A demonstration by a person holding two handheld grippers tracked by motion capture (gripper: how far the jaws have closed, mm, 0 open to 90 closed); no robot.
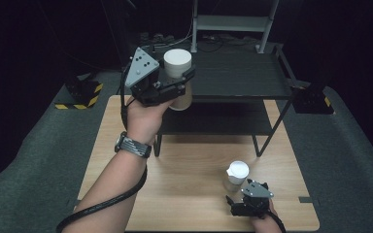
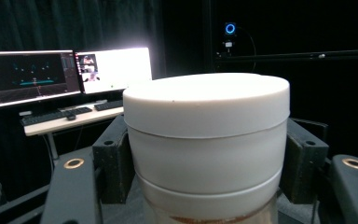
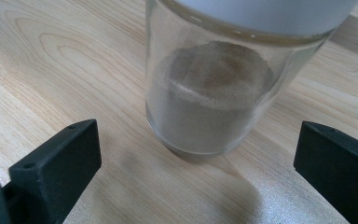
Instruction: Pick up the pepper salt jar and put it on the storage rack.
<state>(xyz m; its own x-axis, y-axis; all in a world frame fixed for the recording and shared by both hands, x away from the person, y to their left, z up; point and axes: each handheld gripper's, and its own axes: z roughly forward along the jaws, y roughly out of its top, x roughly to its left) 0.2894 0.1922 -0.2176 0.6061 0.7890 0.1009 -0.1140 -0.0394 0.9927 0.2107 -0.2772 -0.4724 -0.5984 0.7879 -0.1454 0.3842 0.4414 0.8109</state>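
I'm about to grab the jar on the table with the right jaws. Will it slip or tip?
The jar looks like smooth glass, so it may slip in a light grip. It is roughly half full of powder, so probably bottom-heavy and steady. It stands upright on the flat table; a low push should slide it, not tip it.

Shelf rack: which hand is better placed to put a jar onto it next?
Left, probably. The left gripper is shut on the white-lidded jar, held up beside the black shelf rack. The right gripper is low on the table, jaws open short of the second jar.
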